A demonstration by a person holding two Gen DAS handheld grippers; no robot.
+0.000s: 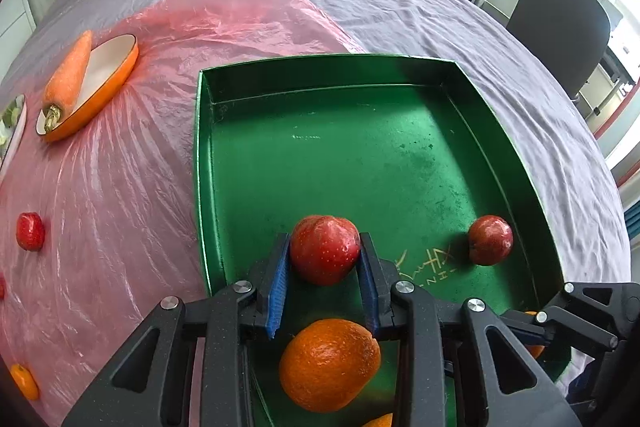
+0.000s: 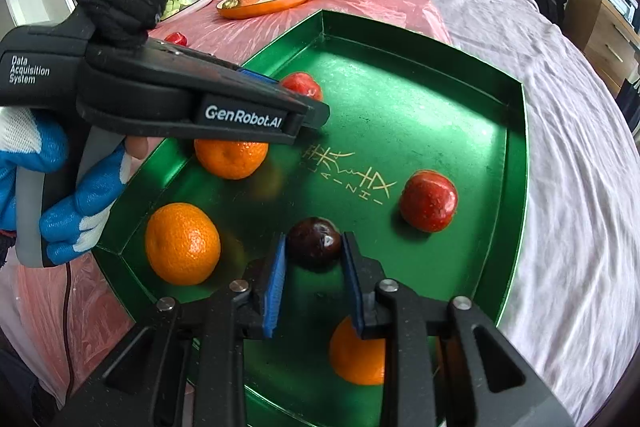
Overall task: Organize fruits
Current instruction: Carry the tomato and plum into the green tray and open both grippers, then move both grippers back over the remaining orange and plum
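The glossy red apple [image 1: 325, 250] sits inside the shallow green metal tray [image 1: 360, 155], left of centre, pinched by the left tongs [image 1: 325, 259]. Early release may let it roll into the near round orange [image 1: 330, 365]. The right tongs [image 2: 314, 255] pinch a dark round plum [image 2: 314, 243] at the near tray floor.

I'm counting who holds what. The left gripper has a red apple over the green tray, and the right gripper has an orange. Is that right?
Not quite. The left gripper does have a red apple over the green tray. The right gripper, though, holds a dark plum, not an orange, as the right wrist view shows. The oranges just lie in the tray.
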